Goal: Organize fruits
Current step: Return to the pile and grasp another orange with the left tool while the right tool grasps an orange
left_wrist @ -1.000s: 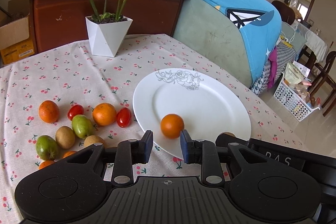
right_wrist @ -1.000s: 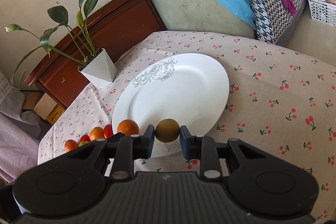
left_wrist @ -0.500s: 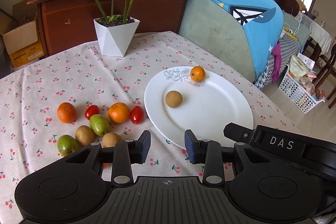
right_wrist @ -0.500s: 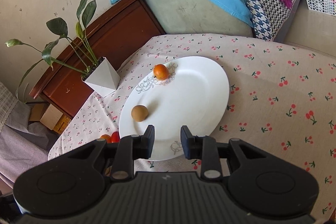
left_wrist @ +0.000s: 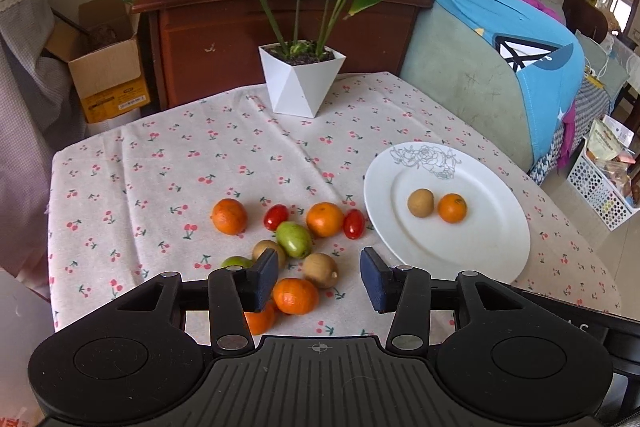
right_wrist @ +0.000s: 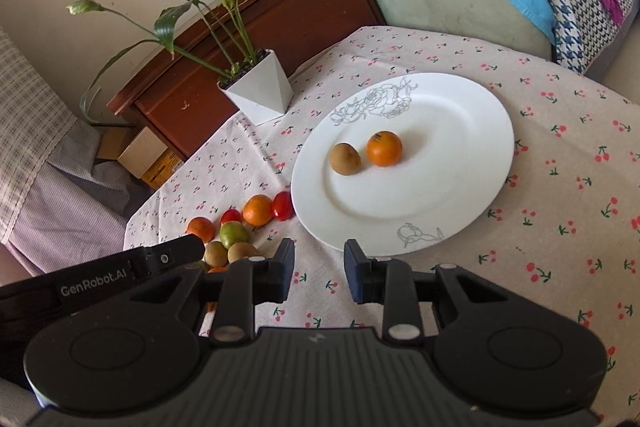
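On the cherry-print tablecloth [left_wrist: 248, 131] we see two fruits [right_wrist: 366, 151] on the white plate [right_wrist: 472, 163], the pile [left_wrist: 288, 243] left, left gripper [left_wrist: 318, 277] opening empty, right gripper [right_wrist: 318, 269] parted, empty.

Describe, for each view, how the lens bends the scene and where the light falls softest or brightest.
Left wrist view: fisheye curves the tablecloth edges; the white plate is bright, and fruits cast soft shadows. Right wrist view: corners darken to black; the plate shows gentle shading, no harsh glare.
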`<state>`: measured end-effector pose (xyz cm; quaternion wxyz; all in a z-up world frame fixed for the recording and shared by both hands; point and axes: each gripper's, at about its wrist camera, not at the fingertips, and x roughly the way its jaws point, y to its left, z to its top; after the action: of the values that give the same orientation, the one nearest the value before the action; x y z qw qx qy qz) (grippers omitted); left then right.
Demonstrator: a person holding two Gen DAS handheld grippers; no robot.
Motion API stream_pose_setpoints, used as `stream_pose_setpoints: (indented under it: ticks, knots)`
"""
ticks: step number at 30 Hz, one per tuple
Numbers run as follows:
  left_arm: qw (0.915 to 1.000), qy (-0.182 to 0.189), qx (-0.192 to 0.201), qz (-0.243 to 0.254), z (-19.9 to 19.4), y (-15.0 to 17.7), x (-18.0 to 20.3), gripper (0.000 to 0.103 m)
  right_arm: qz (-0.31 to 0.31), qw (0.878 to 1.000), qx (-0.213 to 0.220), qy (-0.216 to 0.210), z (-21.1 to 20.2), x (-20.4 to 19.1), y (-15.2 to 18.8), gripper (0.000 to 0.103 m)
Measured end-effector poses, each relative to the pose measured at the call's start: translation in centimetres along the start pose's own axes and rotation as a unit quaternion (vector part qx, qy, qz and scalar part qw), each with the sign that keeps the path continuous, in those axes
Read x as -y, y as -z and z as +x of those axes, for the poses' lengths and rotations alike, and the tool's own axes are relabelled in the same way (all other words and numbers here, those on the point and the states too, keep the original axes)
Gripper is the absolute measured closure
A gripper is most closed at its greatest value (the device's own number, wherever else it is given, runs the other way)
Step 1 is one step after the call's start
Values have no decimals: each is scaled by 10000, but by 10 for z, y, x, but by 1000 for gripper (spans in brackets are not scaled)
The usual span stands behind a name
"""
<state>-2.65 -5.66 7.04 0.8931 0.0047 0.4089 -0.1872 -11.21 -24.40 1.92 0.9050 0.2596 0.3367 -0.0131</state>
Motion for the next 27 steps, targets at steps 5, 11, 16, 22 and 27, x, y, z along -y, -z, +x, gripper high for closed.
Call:
stream_pose_setpoints:
  ticks: [5, 11, 16, 22, 27]
  knots:
    - [9994, -189, -41, -303, -2, 3, -25, 59, -541, 9980, -274, -199, 10, -11, 1, 74]
    - [9988, -279, -69, -398, -3, 12, -44, 59, -1023, 9922, -534, -480, 22, -20, 5, 73]
    - [9983, -434, -72, -376, -2, 19, -56, 59, -1069, 9894, -661, -723, 36, -30, 6, 73]
    - [9987, -492, -88, -123, 0, 26, -55, 59, -1254, 9849, -756, -925, 48, -44, 9, 73]
    - [9988, -448, -180, 0, 4, 33, -55, 59, -1254, 9835, -855, -984, 62, -53, 11, 73]
